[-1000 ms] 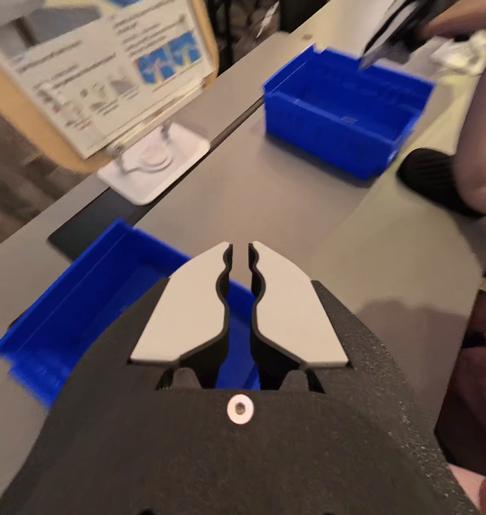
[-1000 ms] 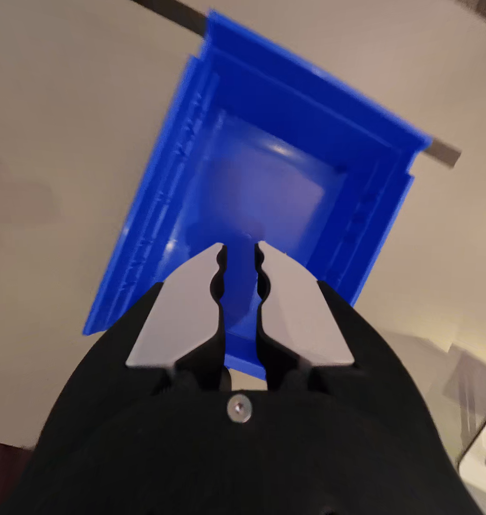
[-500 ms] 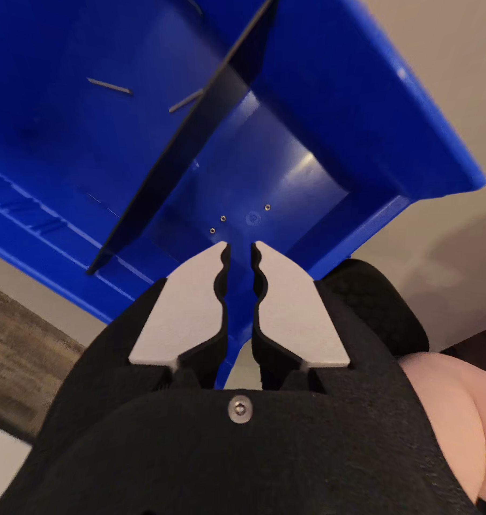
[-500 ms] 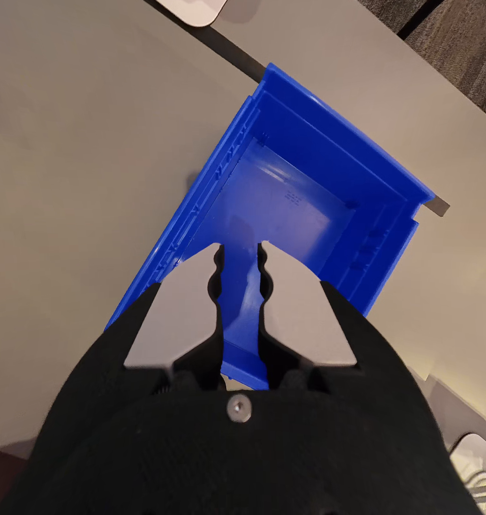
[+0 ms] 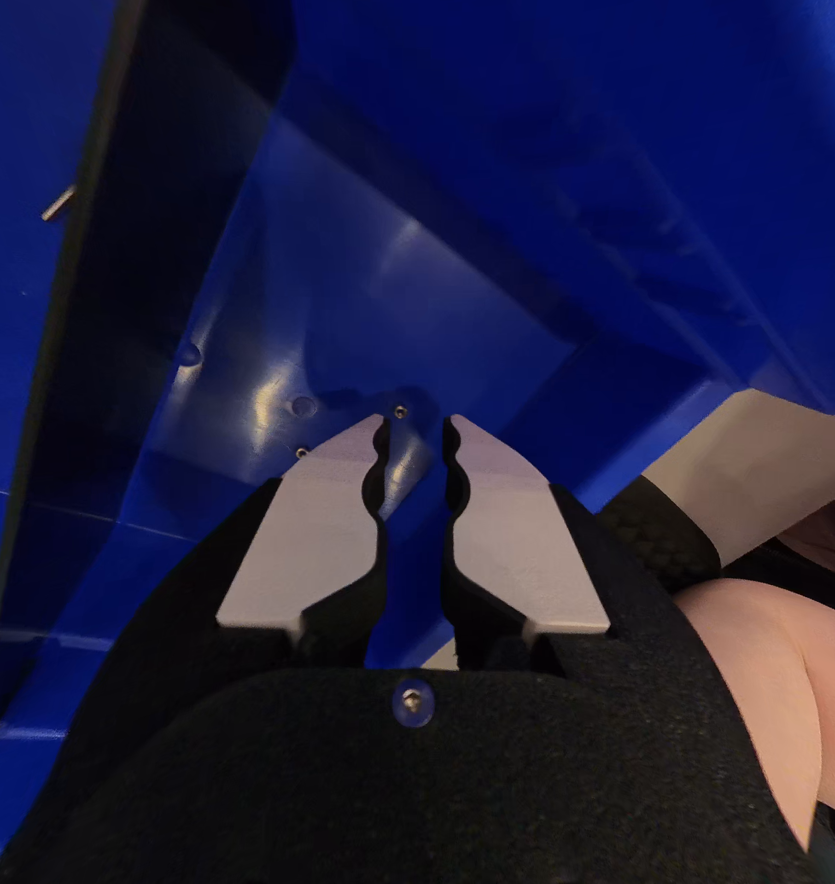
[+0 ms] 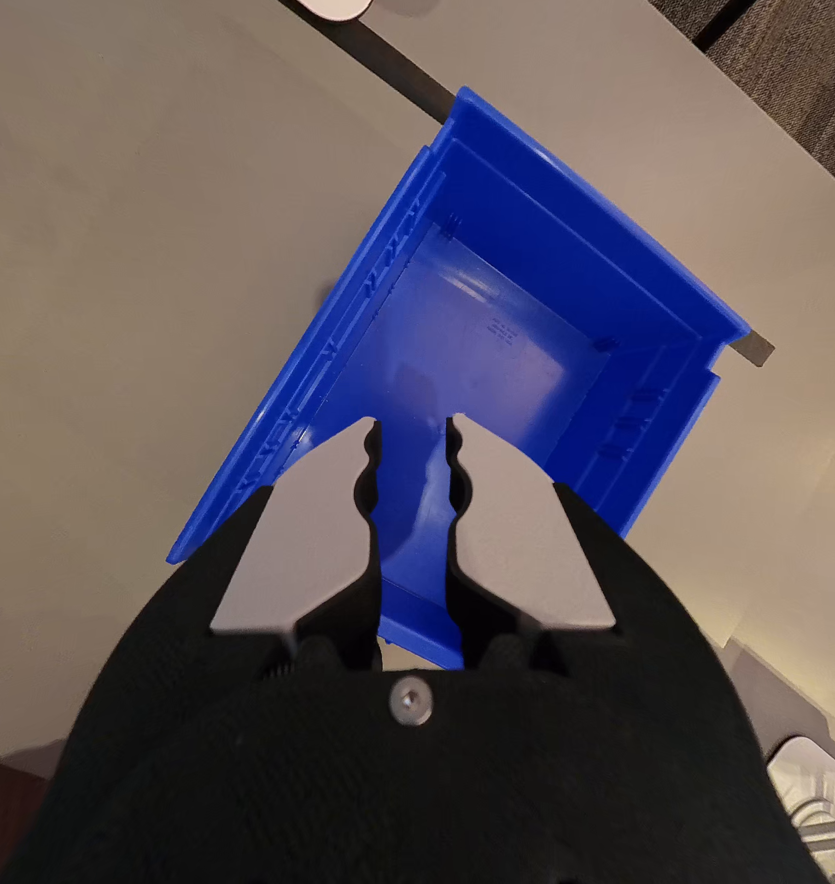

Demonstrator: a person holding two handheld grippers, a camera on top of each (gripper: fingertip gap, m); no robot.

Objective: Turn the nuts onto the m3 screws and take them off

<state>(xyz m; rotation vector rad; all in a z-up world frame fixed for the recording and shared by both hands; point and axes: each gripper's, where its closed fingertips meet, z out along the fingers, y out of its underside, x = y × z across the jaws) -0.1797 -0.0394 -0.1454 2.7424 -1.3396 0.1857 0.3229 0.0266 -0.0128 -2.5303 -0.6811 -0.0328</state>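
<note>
1. The left gripper [image 5: 414, 418] reaches down into a blue bin [image 5: 573, 158], its two grey fingers set a narrow gap apart with nothing between them.
2. A small silver nut [image 5: 399, 411] lies on the bin floor just beyond the tip of the left-hand finger [image 5: 319, 521], in line with the gap but not in it.
3. A second nut [image 5: 302, 451] lies on the same floor, just beside the outer edge of that finger.
4. A dark divider [image 5: 71, 306] stands across the bin and splits it into compartments; both nuts lie in the compartment on the gripper's side.
5. Beyond the divider, in the other compartment, a thin silver screw [image 5: 57, 209] shows at the left edge, partly hidden by the divider.
6. At the right of the left wrist view, a bare part of the person's arm [image 5: 760, 679] shows beside the gripper body.
7. The right gripper [image 6: 413, 417] hovers above a second blue bin [image 6: 611, 268], fingers slightly parted with a narrow gap and nothing held.
8. This second bin stands on a grey table [image 6: 142, 201]; no nut or screw can be made out inside it.
9. Small moulded writing sits on the floor of this bin, too small to read; no brand or label shows elsewhere.
10. A dark strip [image 6: 396, 62] runs across the table and passes behind the bin's far corner.
</note>
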